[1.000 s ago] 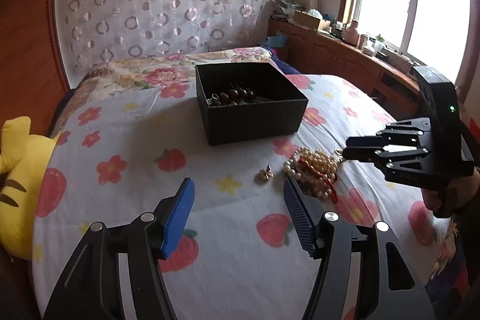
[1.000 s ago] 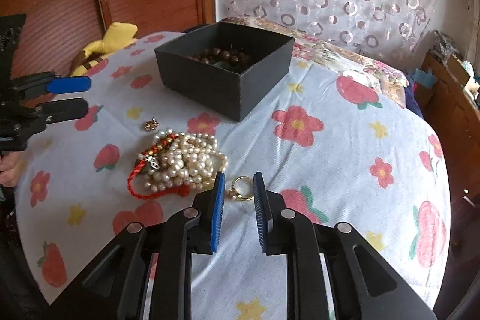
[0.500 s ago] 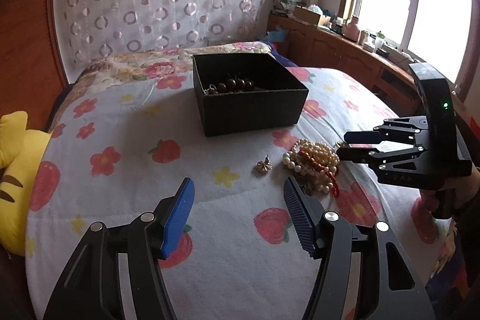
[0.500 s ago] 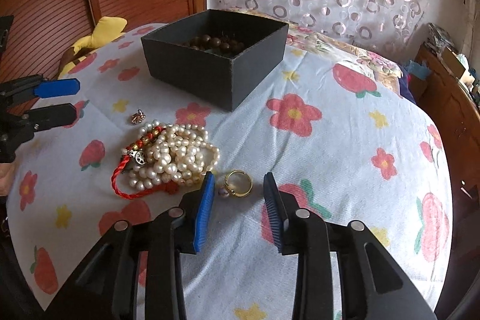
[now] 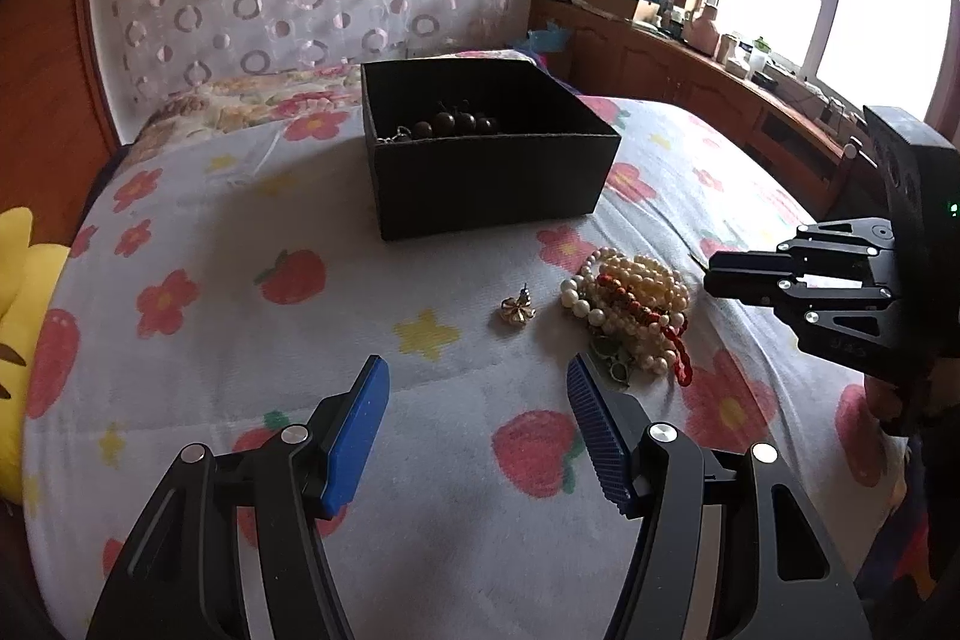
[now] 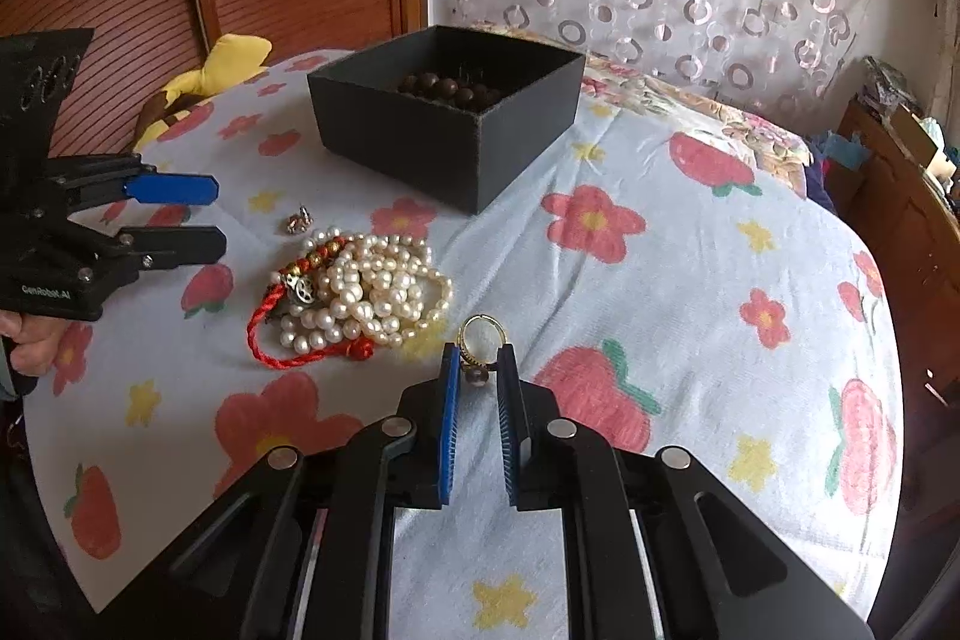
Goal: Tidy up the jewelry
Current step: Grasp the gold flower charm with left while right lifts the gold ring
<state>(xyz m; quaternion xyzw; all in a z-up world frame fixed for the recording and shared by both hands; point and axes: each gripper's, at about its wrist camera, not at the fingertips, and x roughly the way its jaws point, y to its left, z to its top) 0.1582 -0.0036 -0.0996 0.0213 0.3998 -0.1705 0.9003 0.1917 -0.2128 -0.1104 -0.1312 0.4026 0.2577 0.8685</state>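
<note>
Left wrist view: left gripper (image 5: 477, 379) spread, empty, above bedspread (image 5: 240, 340) short of gold earring (image 5: 517, 310); risks snagging pearl pile (image 5: 630, 307).

Right wrist view: right gripper (image 6: 478, 370), jaws just closing, pinching gold ring (image 6: 480, 337) by its edge beside pearls; could twist out before black box (image 6: 447, 118).

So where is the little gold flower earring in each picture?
Left wrist view: gold flower earring lies mid-picture, left of the pearl pile.
Right wrist view: the earring is left of centre, above the pearls.
Shared landmark: the black box.
</note>
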